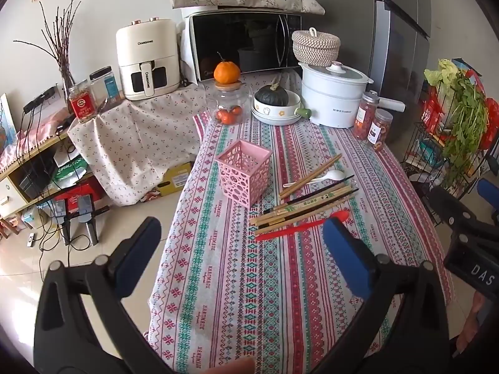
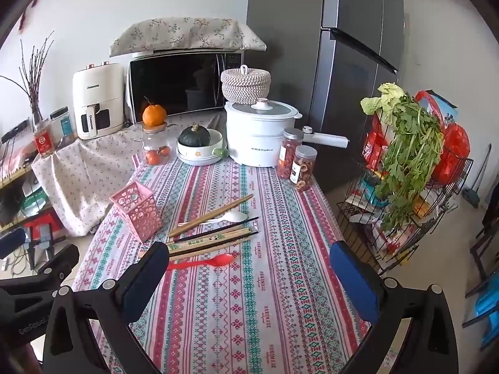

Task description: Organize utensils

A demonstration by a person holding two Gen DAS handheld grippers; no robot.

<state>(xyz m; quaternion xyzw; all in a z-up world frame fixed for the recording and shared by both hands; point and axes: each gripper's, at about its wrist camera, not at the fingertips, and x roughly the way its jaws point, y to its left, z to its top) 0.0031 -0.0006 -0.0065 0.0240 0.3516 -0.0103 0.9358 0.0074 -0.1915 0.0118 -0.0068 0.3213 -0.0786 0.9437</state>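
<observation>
A pink perforated utensil holder (image 1: 244, 175) (image 2: 137, 210) stands empty on the patterned tablecloth. To its right lie several wooden and black chopsticks (image 1: 307, 204) (image 2: 212, 235), a white spoon (image 1: 327, 176) (image 2: 232, 217) and a red spoon (image 1: 299, 226) (image 2: 205, 261). My left gripper (image 1: 241, 243) is open and empty, held above the table's near part, short of the utensils. My right gripper (image 2: 249, 272) is open and empty, its left finger just in front of the chopstick ends.
At the table's far end stand a glass jar (image 1: 229, 106) with an orange on top, a bowl with a squash (image 1: 274, 106), a white electric pot (image 1: 333, 93) and two snack jars (image 1: 372, 121). A wire rack with greens (image 2: 405, 180) stands right of the table.
</observation>
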